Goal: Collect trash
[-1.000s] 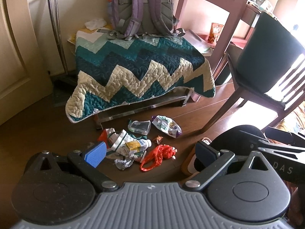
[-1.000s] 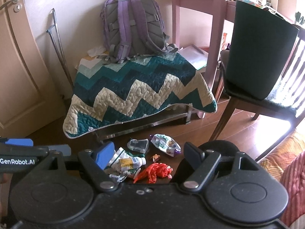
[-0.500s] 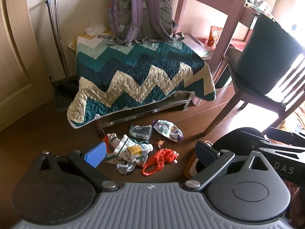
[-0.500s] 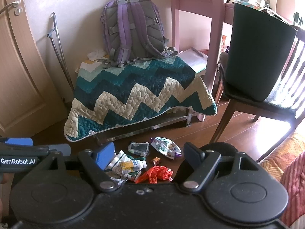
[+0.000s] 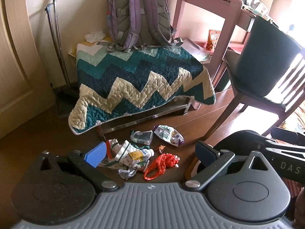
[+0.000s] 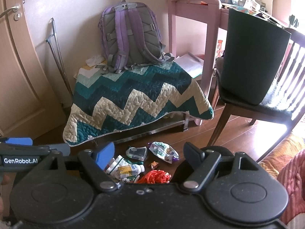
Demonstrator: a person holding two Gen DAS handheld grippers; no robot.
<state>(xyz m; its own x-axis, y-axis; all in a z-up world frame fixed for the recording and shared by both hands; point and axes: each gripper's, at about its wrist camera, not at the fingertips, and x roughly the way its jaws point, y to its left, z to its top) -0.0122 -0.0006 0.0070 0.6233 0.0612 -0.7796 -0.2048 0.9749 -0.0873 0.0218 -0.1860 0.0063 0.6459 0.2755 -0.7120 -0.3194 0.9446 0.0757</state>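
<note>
Hovering wide open and empty, left gripper (image 5: pixel 150 153) and right gripper (image 6: pixel 149 155) are facing floor trash (image 5: pixel 133 155) (wrappers, bottle).

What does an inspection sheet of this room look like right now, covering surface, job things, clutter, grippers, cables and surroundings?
Surface: brown wood floor, bare around the litter.
Job's things: trash pile in front of the quilt: red plastic bag, white bottle, snack wrapper, clear packet, crumpled foil.
Clutter: purple backpack on zigzag quilt.
Grippers: left gripper and right gripper open, empty, above the floor.
Cables: nothing seen.
Surroundings: pink desk, dark bin on wooden chair, door.
</note>
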